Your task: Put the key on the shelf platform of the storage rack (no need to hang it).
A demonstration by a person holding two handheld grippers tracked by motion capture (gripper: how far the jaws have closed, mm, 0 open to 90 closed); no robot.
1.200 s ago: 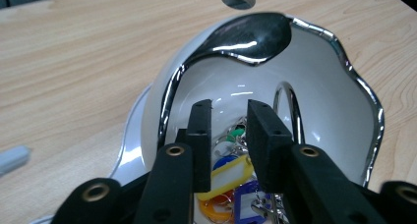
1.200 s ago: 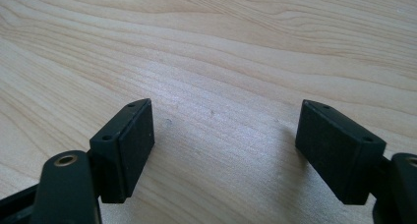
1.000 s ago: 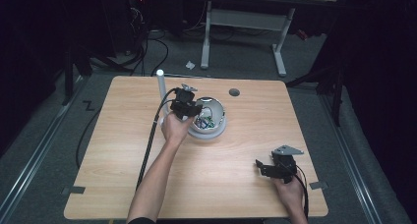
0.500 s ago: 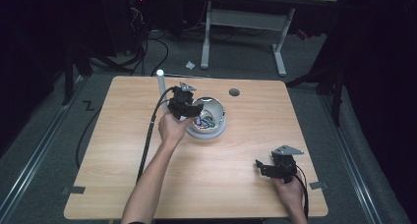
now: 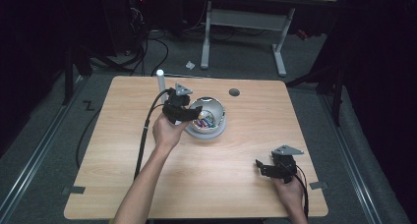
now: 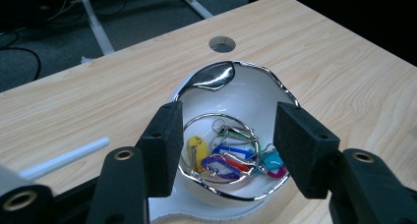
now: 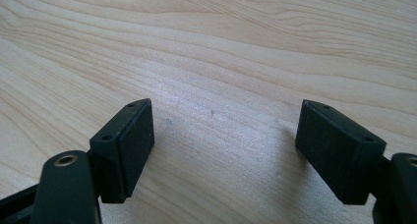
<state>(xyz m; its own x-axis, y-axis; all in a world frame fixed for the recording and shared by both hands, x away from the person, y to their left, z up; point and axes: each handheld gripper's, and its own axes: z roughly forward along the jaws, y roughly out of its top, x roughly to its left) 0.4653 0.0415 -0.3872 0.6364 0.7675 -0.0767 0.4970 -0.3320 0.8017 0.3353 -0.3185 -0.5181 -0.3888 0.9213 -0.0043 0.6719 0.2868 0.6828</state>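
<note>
Your left tool [image 6: 223,153] has edged nearer the white bowl [image 6: 255,94] and hangs spread above its key rings [image 6: 228,153], seemingly ready to reach in, while your right tool [image 7: 223,153] stays spread on the surface [image 5: 221,180].

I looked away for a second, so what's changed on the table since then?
Hardly anything. The left tongs have edged slightly closer over the white bowl, jaws open above the key rings, gripping nothing. The right tongs and bowl stayed put.
</note>
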